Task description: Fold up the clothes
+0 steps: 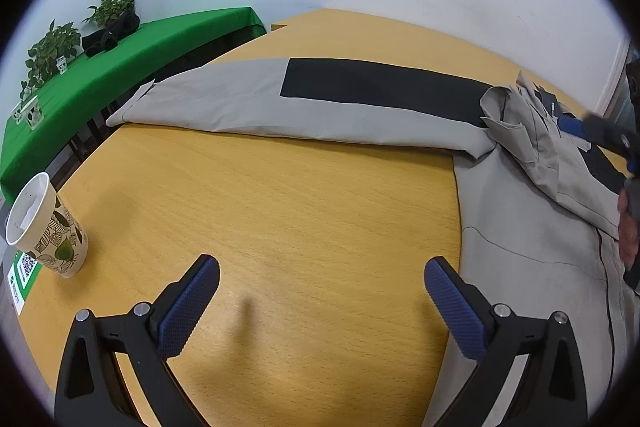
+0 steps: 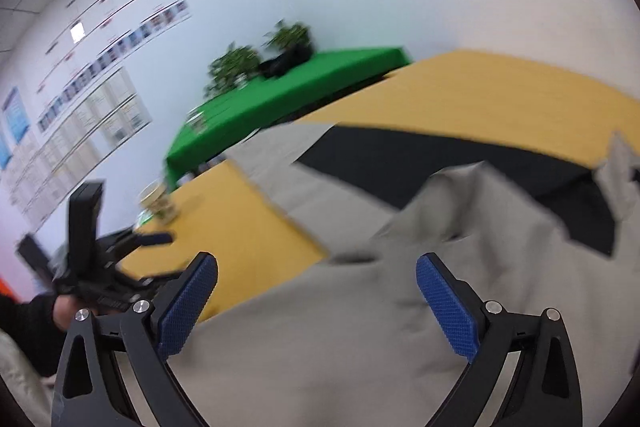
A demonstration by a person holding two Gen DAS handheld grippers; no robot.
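Two sets of tongs are in play, both spread wide with nothing between their blue pads. The left tongs [image 1: 322,291] hover over bare wood of the yellow table [image 1: 260,195], just left of the edge of the grey jacket [image 1: 532,251]. That garment lies on the table to the right, with one long sleeve [image 1: 240,103] stretched flat toward the far left edge and a black panel [image 1: 380,81] running along it. Near the collar the cloth is bunched into a raised heap [image 1: 520,123]. The right tongs [image 2: 316,291] are over the jacket's grey body [image 2: 340,339], and their view is blurred by motion. A paper cup [image 1: 48,227] printed with leaves stands upright near the table's left edge, beside a green sticker [image 1: 24,271] with a QR code. Beyond the table, a second one is draped in green cloth [image 1: 120,67] and carries potted plants [image 1: 52,51] and something dark
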